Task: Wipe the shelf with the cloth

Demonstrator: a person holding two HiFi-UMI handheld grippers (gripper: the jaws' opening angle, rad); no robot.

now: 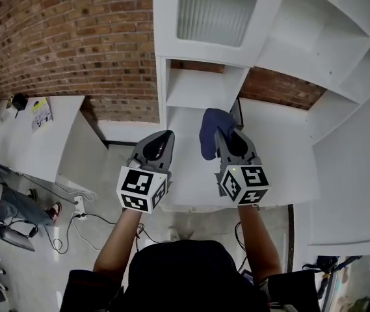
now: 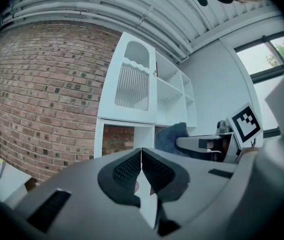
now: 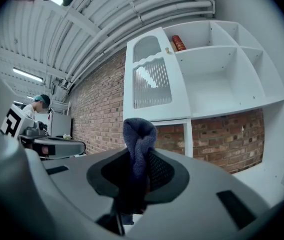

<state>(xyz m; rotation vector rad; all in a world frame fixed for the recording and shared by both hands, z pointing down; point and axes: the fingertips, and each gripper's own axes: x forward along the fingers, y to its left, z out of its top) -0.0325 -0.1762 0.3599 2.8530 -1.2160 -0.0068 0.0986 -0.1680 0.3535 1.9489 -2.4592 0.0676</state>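
- Cloth, dark blue and bunched, is pinched between the jaws of the right gripper. In the right gripper view a folded hump of the cloth stands up above the pads.
- The right gripper is closed on that fabric, with the dark pads pressing it from both sides.
- In the head view the cloth is held up in front of the lower open compartment of the white shelf. It seems to be clear of the shelf, though that view is too steep to be sure.
- The left gripper is held just beside the right one, at about the same height, and points at the same shelf.
- In the left gripper view the left gripper has its ribbed pads meeting at the tips, with nothing caught between them.
- A ribbed glass door closes the compartment above the open one.
- More open compartments run off to the right.
- A reddish can stands in a top compartment in the right gripper view.
- A brick wall runs behind the shelf.
- A white counter stands along the wall to the left.
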